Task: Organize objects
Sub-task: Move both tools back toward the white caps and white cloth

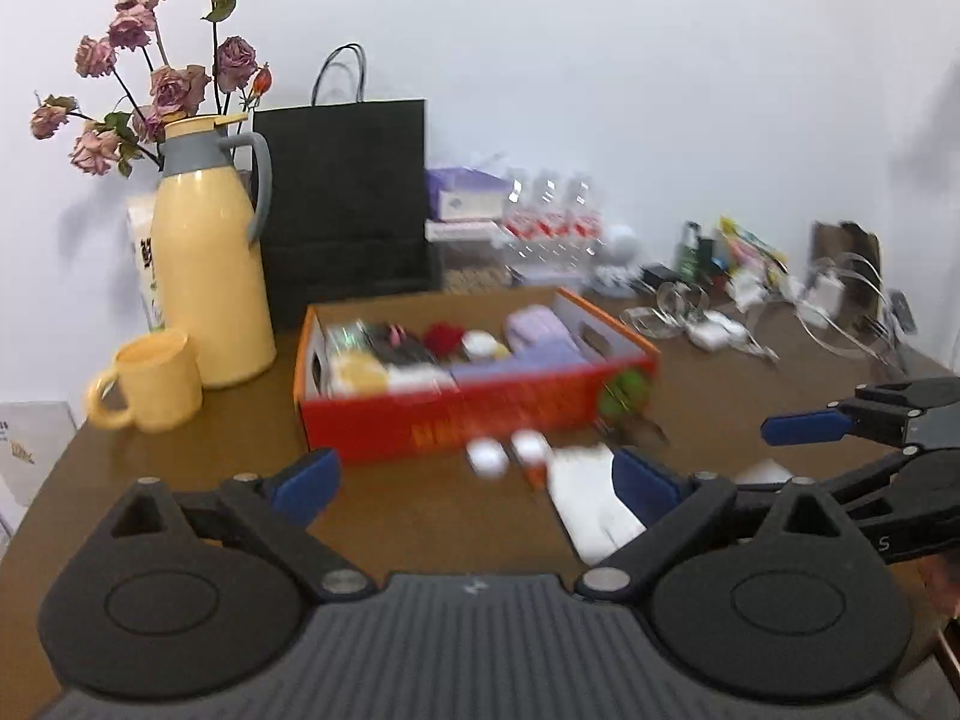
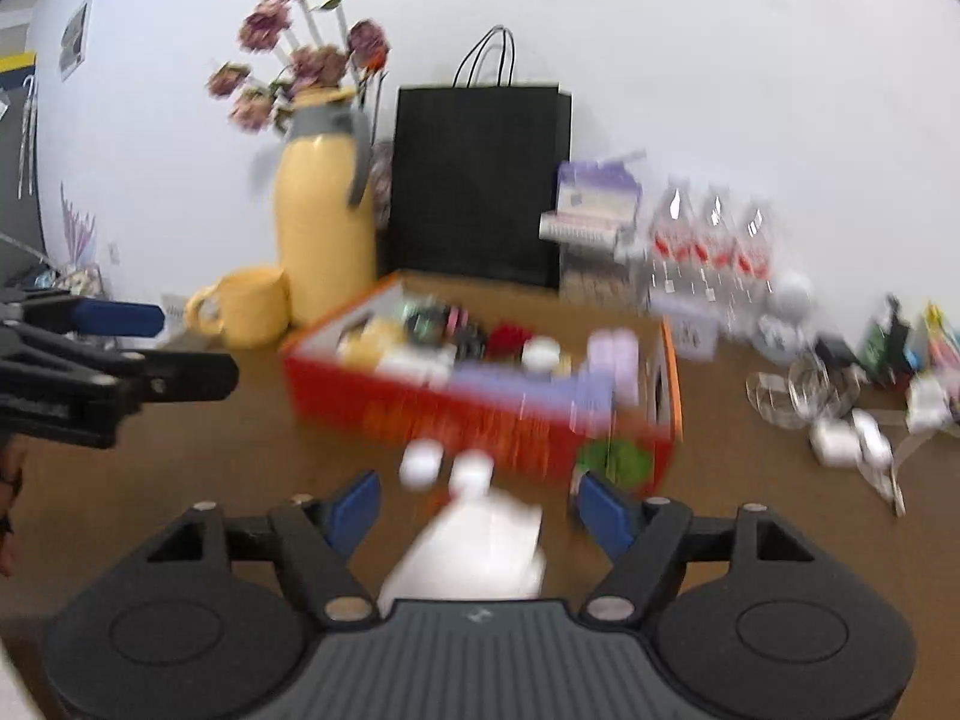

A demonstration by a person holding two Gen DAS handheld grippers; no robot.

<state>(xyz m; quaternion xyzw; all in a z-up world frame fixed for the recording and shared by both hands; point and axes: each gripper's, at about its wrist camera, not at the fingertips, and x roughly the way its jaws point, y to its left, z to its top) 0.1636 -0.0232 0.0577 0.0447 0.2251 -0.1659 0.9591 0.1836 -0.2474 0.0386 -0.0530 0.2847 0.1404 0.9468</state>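
Both grippers are held with jaws spread wide above a brown table (image 1: pixel 420 516), nothing gripped.

The left gripper (image 1: pixel 474 480) and right gripper (image 2: pixel 480 507) are seen hovering near a blurred white packet (image 2: pixel 474 546) lying on the table. Two small white jars (image 2: pixel 447 468) are set just in front of an orange-red cardboard box (image 1: pixel 480 420) filled with assorted items. A yellow thermos jug (image 1: pixel 207 264) and yellow mug (image 1: pixel 150 381) are placed left of the box.

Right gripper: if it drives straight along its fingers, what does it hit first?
Probably the white packet lying on the table between the open right gripper fingers. Beyond it sit two small white jars, then the red box. Blur leaves the gripper's height unclear.
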